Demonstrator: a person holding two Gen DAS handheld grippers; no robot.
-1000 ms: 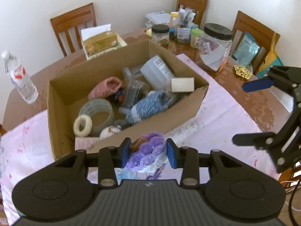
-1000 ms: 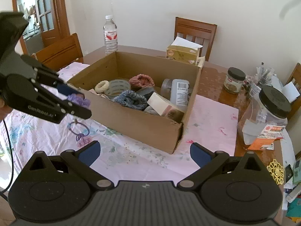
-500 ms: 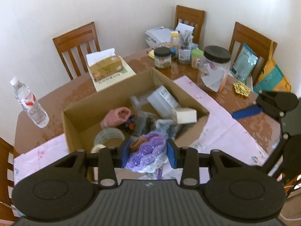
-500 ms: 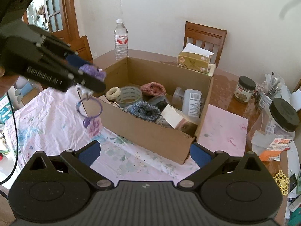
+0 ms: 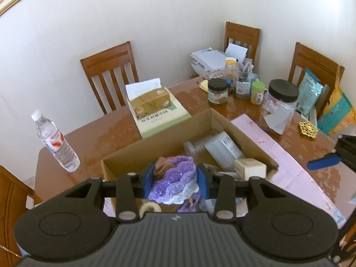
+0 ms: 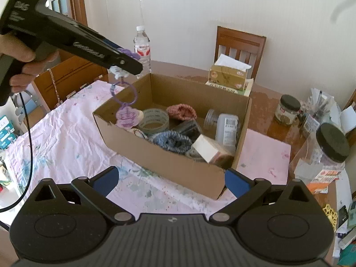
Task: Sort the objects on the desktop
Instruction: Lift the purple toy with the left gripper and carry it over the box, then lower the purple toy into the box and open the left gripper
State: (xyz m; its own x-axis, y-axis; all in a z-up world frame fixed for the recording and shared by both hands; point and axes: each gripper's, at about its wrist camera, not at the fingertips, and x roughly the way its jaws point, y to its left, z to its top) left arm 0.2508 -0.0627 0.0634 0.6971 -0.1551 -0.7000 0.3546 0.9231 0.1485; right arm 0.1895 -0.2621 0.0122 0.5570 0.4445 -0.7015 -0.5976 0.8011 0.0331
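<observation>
Left hand-held gripper (image 5: 174, 181) clamping purple crochet piece (image 5: 172, 182), risen above cardboard box (image 6: 169, 160), right hand-held gripper (image 6: 170, 181) wide

No lettering reads clearly; the tissue box (image 5: 153, 104) and bottle (image 5: 56, 143) labels blur.

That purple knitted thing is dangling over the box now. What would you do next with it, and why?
Probably carry it a little further over the cardboard box and lower it before letting go. The left tool is shut on the purple crochet piece, held in the air near the box's near corner, and its ring and tag hang right at the rim, so they could catch there.
</observation>
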